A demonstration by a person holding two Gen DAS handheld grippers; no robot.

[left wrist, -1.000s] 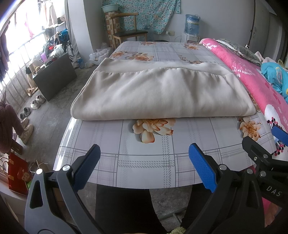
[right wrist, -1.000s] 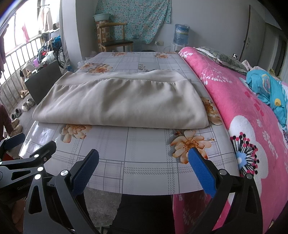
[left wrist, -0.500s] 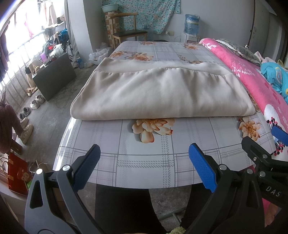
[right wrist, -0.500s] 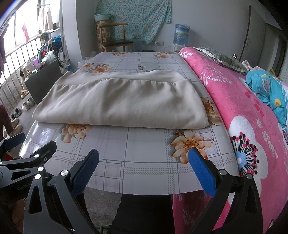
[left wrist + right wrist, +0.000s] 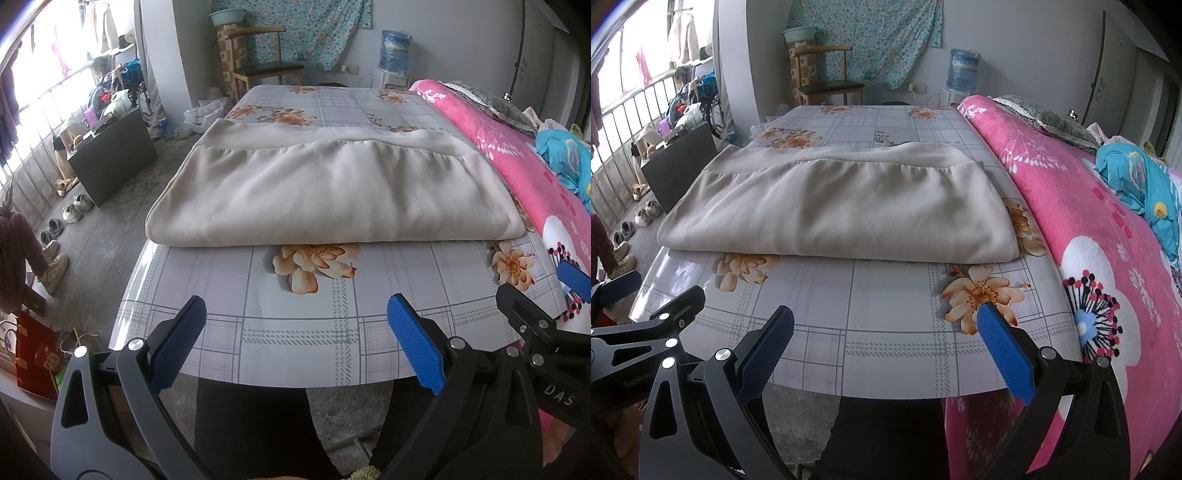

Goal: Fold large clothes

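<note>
folded beige garment (image 5: 332, 195) on table (image 5: 295, 332), both grippers clear

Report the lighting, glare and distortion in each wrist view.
Left wrist view: daylight from the window blows out the upper left; glare streaks the tablecloth edge; fisheye bends the table rim. Right wrist view: the same glare patch on the tablecloth, dark vignetted corners, and the beige garment stays sharp.
</note>
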